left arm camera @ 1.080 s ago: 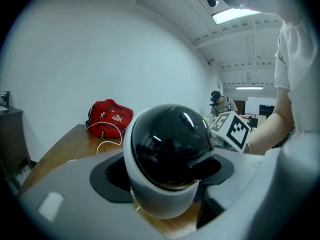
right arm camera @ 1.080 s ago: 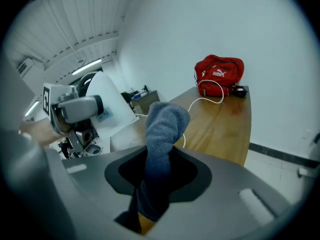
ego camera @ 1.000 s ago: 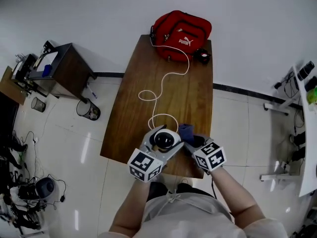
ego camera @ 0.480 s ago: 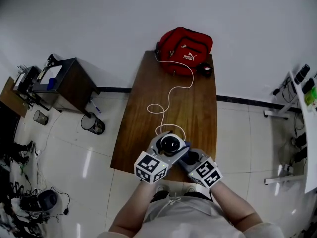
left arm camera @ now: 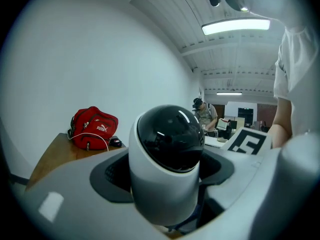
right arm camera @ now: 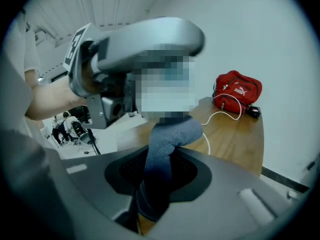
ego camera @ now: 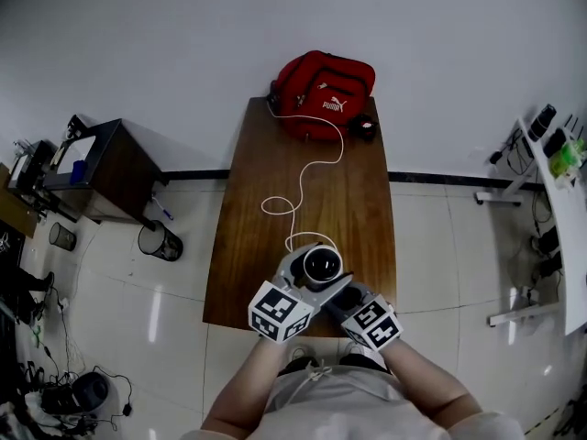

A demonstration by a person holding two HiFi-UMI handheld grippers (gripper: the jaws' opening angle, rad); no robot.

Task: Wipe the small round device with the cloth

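left gripper [ego camera: 307, 275]: jaws wide, clamped on the device's white body. Black dome is left bare, probably so it can be wiped.
device [left arm camera: 170, 149]: over the table's near edge, held between the left jaws, looks lifted off the wood.
right gripper [ego camera: 347, 299]: narrow, pinching the cloth [right arm camera: 170, 136]. Free end sticks up past the jaws as the wiping pad, right beside the device; contact not clear.
cable [ego camera: 303, 177]: white, loops from the device along the middle to the far edge; slack, so holding the device up shouldn't tug it.
table [ego camera: 358, 200]: brown wood, mostly bare. Red bag [ego camera: 323, 82] at the far edge.
room: white wall [ego camera: 275, 16] behind, pale tiled floor [ego camera: 459, 236], dark side table [ego camera: 101, 168] and bin [ego camera: 160, 241] off the left edge.
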